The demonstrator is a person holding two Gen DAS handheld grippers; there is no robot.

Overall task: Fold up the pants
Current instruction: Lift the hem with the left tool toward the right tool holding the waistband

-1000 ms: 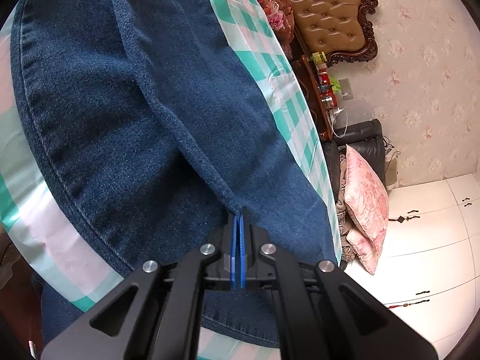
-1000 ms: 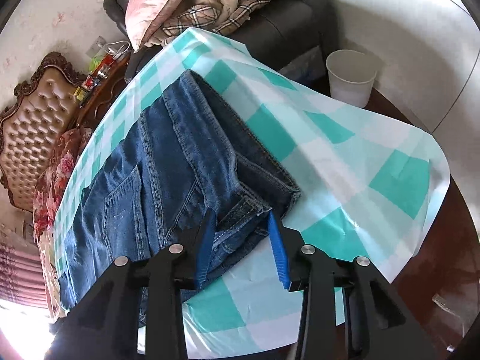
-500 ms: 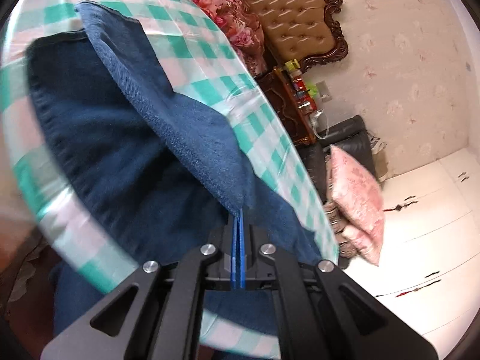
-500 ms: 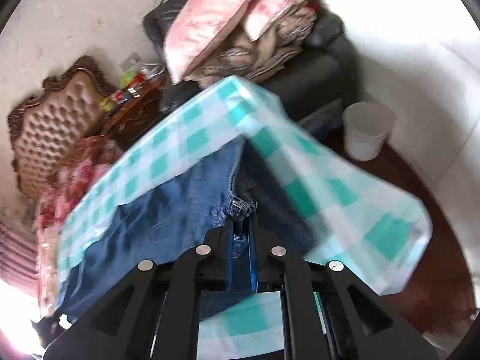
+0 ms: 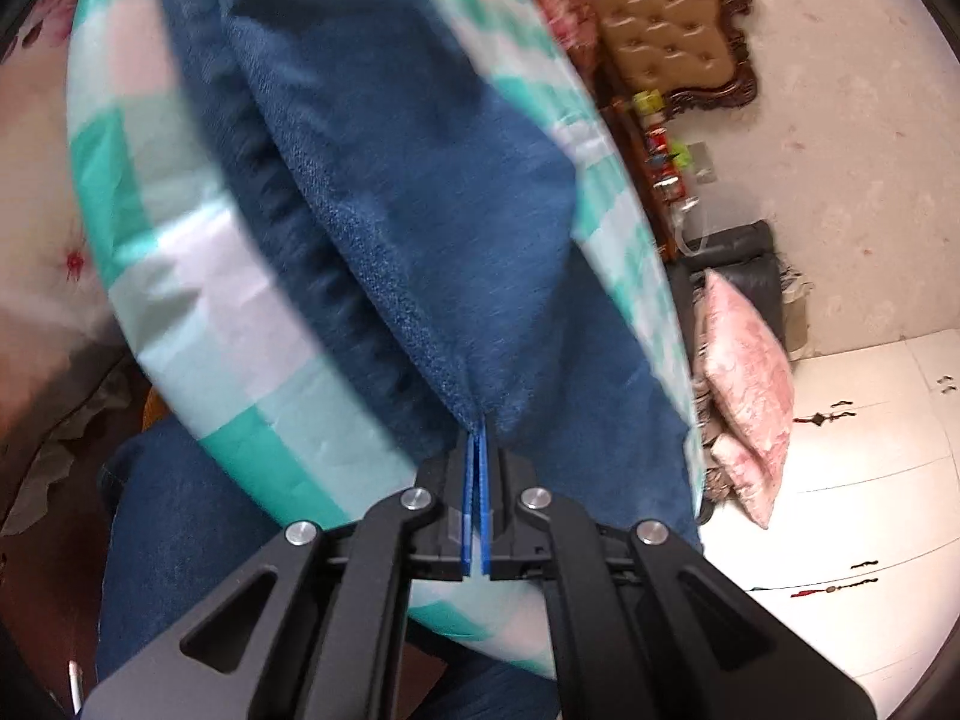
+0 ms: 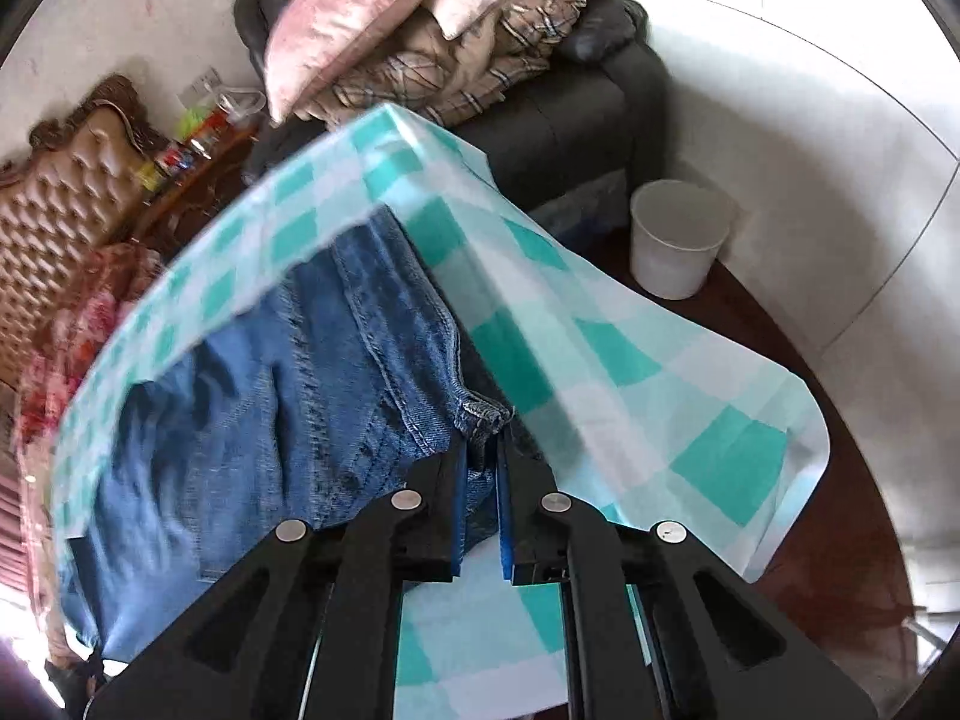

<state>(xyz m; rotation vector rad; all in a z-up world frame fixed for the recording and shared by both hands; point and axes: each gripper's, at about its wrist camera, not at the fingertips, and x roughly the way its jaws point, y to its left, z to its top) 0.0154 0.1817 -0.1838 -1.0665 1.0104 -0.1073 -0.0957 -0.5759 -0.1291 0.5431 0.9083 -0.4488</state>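
Blue denim jeans [image 5: 408,192] lie on a table with a teal and white checked cloth [image 5: 198,300]. My left gripper [image 5: 478,432] is shut on a fold of the dark leg fabric and holds it lifted off the table. In the right wrist view the jeans [image 6: 312,372] show their waistband end with stitched seams. My right gripper [image 6: 481,450] is shut on the waistband corner and holds it raised above the checked cloth [image 6: 600,360].
A tufted brown headboard [image 5: 660,12] and a cluttered wooden side table [image 5: 654,162] stand beyond the table. A dark sofa with pink cushions [image 6: 384,18] is at the far end. A white bucket [image 6: 678,240] stands on the dark floor beside the table.
My right gripper closed on the waistband corner and lifted it. My left gripper stayed shut on the leg fold and raised it, and both views swung with motion blur.
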